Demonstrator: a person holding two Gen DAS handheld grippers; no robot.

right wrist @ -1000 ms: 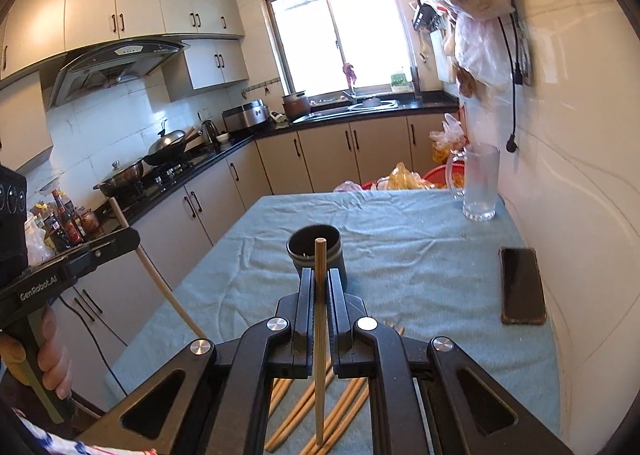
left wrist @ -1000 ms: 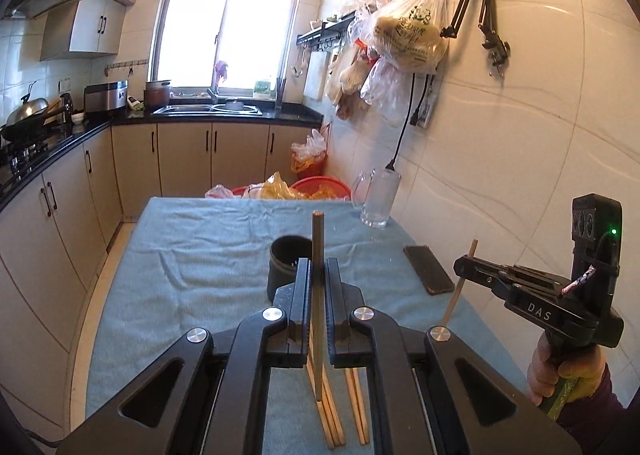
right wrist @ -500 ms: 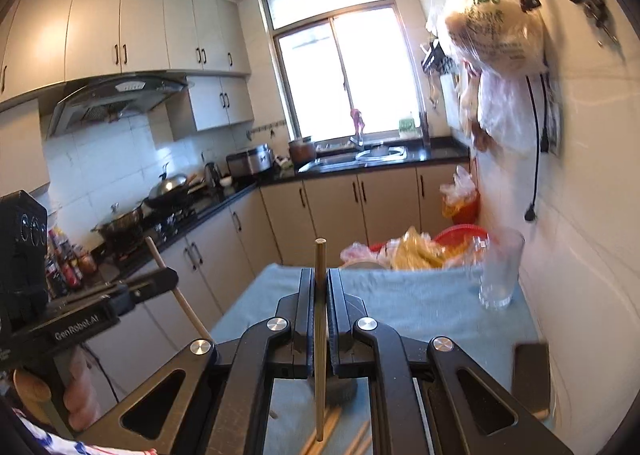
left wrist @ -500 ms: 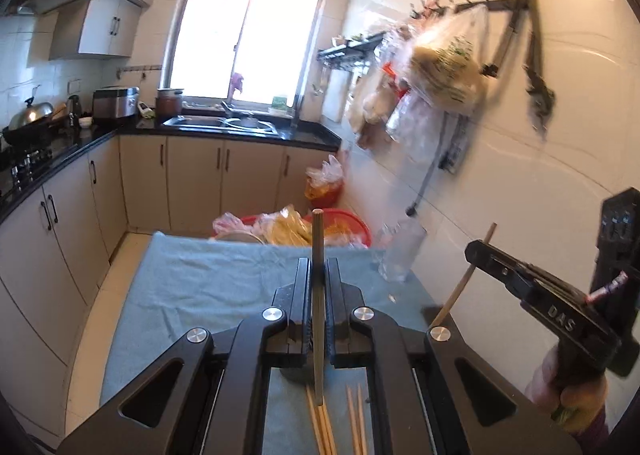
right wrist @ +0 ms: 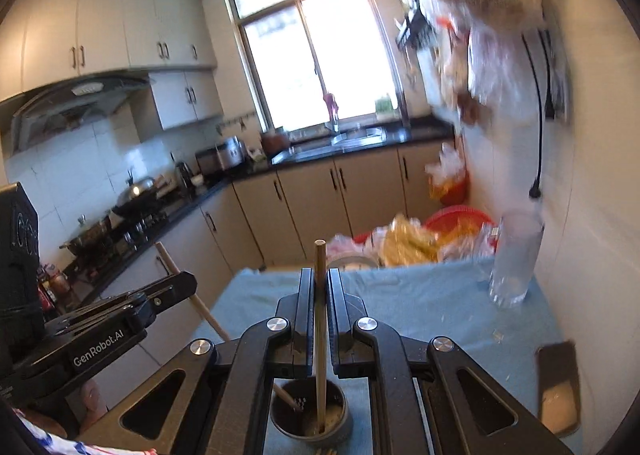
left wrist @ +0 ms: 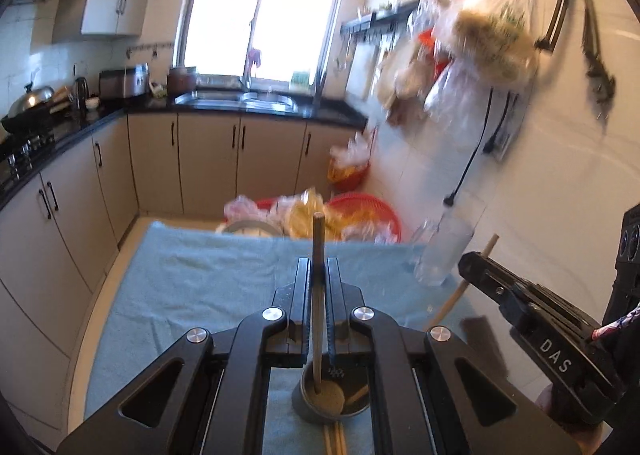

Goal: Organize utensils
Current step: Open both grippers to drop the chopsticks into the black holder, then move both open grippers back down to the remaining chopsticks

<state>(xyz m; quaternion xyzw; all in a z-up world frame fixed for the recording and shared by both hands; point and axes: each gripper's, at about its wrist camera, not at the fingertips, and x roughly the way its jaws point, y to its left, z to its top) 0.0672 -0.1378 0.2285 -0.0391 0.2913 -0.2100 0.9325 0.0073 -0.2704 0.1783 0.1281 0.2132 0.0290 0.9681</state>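
My left gripper [left wrist: 319, 279] is shut on a wooden chopstick [left wrist: 318, 255] held upright, its lower end inside the dark round cup [left wrist: 332, 399] on the blue cloth. My right gripper [right wrist: 319, 291] is shut on another wooden chopstick [right wrist: 319, 275], also upright, its lower end in the same cup [right wrist: 310, 413]. Each gripper shows in the other's view: the right one [left wrist: 476, 267] at right, the left one [right wrist: 180, 287] at left. More loose chopsticks [left wrist: 335, 441] lie on the cloth just before the cup.
The table is covered by a blue cloth [left wrist: 208, 279]. A clear glass mug [right wrist: 514, 259] stands at the far right by the tiled wall, a dark phone [right wrist: 558, 387] lies nearer on the right. Red baskets with bags [left wrist: 352, 211] sit beyond the table's far edge.
Both grippers have moved forward and over the cup with their chopsticks. The cup, once ahead of the fingers, now lies beneath them with both chopstick ends inside it.
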